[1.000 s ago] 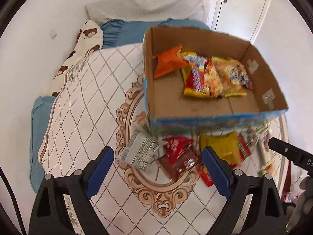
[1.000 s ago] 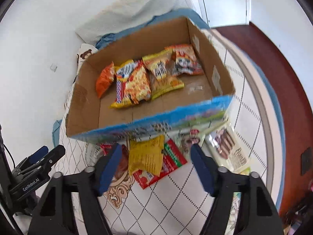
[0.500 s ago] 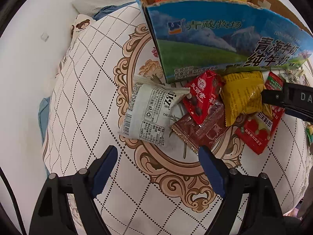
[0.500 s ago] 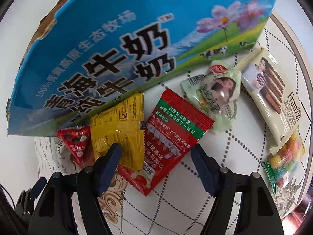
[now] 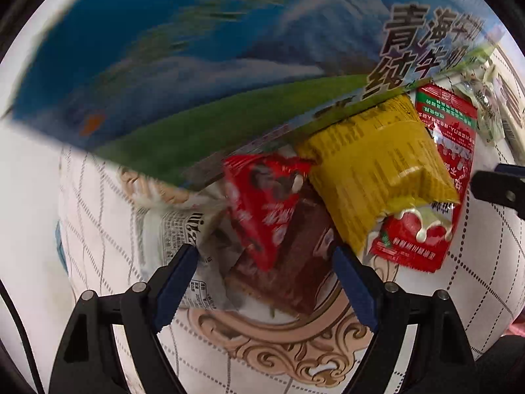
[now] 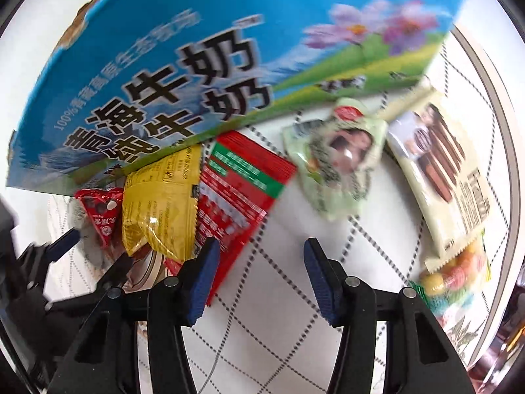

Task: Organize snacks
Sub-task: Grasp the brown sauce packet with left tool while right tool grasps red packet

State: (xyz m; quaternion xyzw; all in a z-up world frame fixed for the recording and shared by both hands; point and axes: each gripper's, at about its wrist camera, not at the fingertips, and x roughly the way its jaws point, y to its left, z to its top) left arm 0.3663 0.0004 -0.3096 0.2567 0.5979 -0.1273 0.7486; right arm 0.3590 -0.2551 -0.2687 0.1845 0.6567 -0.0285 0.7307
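Both of your grippers point steeply down at a quilted bed cover (image 6: 282, 335) where snack packets lie against the printed side of a blue box (image 6: 203, 52).

Your left gripper (image 5: 264, 256) has its jaws apart over a small pile. Between them lie a brown packet (image 5: 295, 262) and, on top of it, a small red packet (image 5: 262, 210). Neither pad presses on them. The left pad sits over a white packet (image 5: 177, 229) with black print. Just right of the pile a yellow packet (image 5: 377, 177) overlaps a larger red packet (image 5: 439, 197), its top edge tucked against the box.

Your right gripper (image 6: 259, 269) has its jaws closing, with only bare cover between them. Its left pad sits just beside the lower edge of the larger red packet. Further right lie a pale green packet (image 6: 338, 161), a cream wafer packet (image 6: 439, 170) and a candy bag (image 6: 456, 269), all apart from the jaws.
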